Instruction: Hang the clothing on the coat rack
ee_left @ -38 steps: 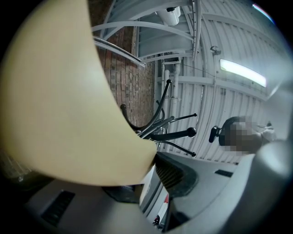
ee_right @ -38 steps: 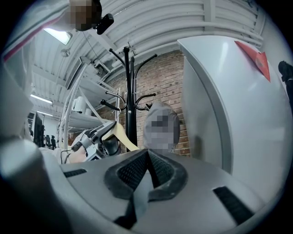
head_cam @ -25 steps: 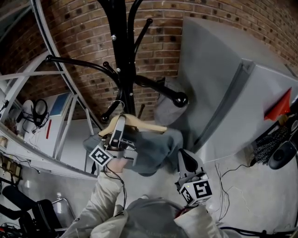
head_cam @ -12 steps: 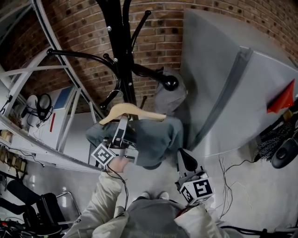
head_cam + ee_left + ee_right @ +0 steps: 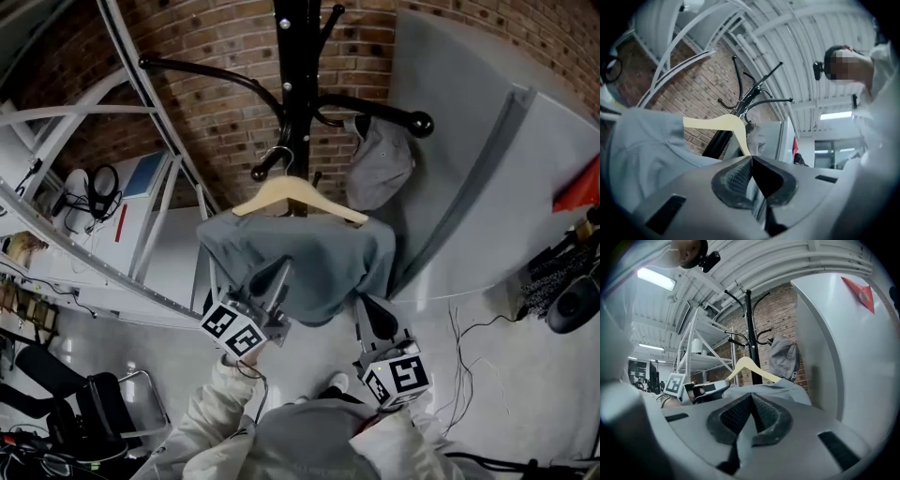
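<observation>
Above and ahead of both tools stands the black coat rack. The grey garment drapes just in front of them on its wooden hanger, whose hook seems caught on the rack, so we judge it hung. Our left tool, just under the cloth, has just closed its jaws on nothing. Our right tool is likewise pinched together and empty, since nothing needs holding.

Rack and hanger only partly seen

The coat rack ran off the head view's top edge, and its lower pole and foot were hidden behind the grey garment. The garment also covered the wooden hanger below its shoulders. A grey item hung on one rack arm was too crumpled to identify.
</observation>
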The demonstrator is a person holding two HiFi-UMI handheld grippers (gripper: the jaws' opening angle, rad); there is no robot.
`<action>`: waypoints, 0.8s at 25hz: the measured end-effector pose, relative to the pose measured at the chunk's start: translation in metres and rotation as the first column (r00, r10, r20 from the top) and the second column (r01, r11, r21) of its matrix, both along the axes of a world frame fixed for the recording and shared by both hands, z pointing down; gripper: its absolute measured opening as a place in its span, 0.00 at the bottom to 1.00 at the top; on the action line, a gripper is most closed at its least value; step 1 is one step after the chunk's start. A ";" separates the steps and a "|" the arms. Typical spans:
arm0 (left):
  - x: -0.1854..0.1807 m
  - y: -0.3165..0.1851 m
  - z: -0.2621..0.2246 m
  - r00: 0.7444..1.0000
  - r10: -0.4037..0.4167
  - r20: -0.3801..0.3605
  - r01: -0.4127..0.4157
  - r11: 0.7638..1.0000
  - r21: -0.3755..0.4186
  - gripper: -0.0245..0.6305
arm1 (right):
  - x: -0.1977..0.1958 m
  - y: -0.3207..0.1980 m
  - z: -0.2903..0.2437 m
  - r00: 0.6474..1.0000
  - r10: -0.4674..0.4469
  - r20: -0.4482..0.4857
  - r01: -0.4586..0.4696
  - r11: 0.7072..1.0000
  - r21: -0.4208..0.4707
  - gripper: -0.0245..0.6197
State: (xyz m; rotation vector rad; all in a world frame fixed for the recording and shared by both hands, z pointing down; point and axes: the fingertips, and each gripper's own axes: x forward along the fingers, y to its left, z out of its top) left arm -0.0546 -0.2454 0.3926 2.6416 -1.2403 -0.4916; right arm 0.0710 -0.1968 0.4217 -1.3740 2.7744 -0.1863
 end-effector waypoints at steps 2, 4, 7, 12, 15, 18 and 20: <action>-0.010 0.023 0.006 0.996 -0.039 0.080 0.039 0.999 0.002 0.05 | -0.016 0.014 -0.002 1.000 -0.005 0.001 0.005 1.000 0.002 0.08; -0.022 0.043 0.012 0.989 -0.073 0.132 0.072 0.997 0.006 0.05 | -0.031 0.029 -0.003 1.000 -0.009 0.001 0.009 1.000 0.003 0.08; -0.042 0.072 0.021 0.976 -0.109 0.189 0.108 0.994 0.019 0.05 | -0.055 0.048 -0.004 1.000 -0.016 0.002 0.016 1.000 0.009 0.08; -0.077 0.123 0.039 0.946 -0.188 0.263 0.184 0.982 0.039 0.05 | -0.090 0.087 -0.001 1.000 -0.013 0.006 0.013 1.000 0.002 0.08; -0.093 0.153 0.047 0.933 -0.197 0.300 0.192 0.980 0.045 0.05 | -0.107 0.113 0.002 1.000 -0.011 -0.001 0.011 1.000 0.001 0.08; -0.107 0.177 0.050 0.927 -0.201 0.316 0.200 0.979 0.034 0.05 | -0.123 0.135 0.001 1.000 -0.012 -0.004 0.012 1.000 0.006 0.08; -0.112 0.190 0.055 0.932 -0.192 0.306 0.194 0.981 0.024 0.05 | -0.131 0.149 -0.002 1.000 -0.015 -0.013 0.015 1.000 0.009 0.08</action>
